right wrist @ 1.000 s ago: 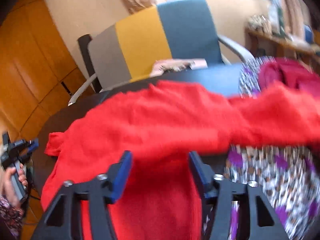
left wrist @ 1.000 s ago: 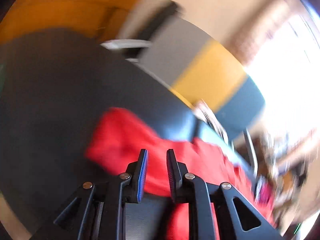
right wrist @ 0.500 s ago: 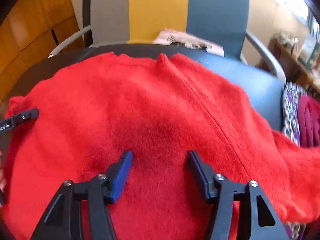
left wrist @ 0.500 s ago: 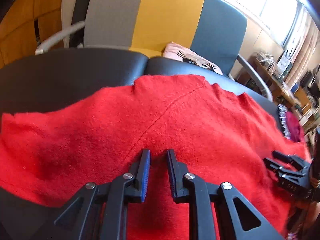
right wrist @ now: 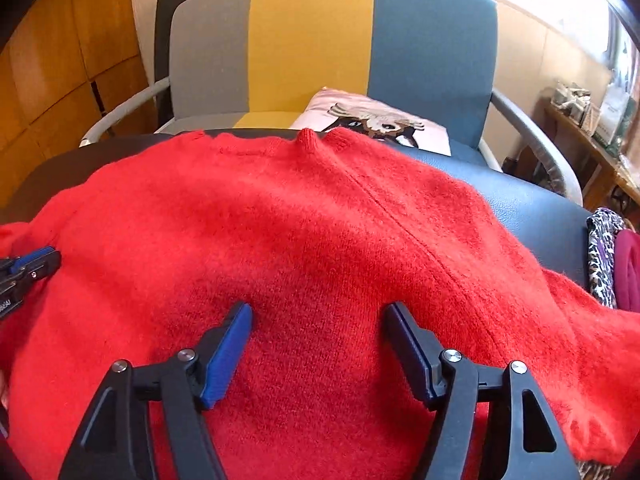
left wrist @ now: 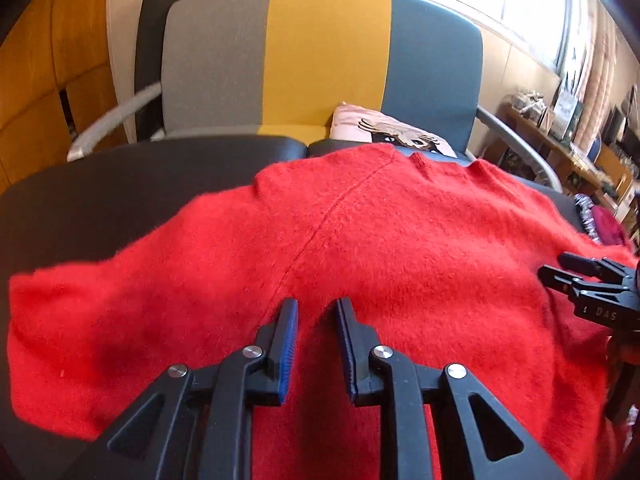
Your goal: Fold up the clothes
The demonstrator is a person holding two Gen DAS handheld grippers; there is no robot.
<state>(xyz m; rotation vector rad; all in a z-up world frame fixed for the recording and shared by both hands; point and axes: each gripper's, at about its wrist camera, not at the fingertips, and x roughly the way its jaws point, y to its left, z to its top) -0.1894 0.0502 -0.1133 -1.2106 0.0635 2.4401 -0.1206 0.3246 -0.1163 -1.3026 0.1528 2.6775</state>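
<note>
One red sweater (right wrist: 320, 240) is being spread flat on the dark table (left wrist: 120, 184), beneath both grippers. Right gripper (right wrist: 318, 320) jaws, just widened, are being held apart; left gripper (left wrist: 316, 312) jaws are being kept narrowly parted, nothing clamped. Beyond, a striped chair (right wrist: 312, 40) is being seen.
</note>
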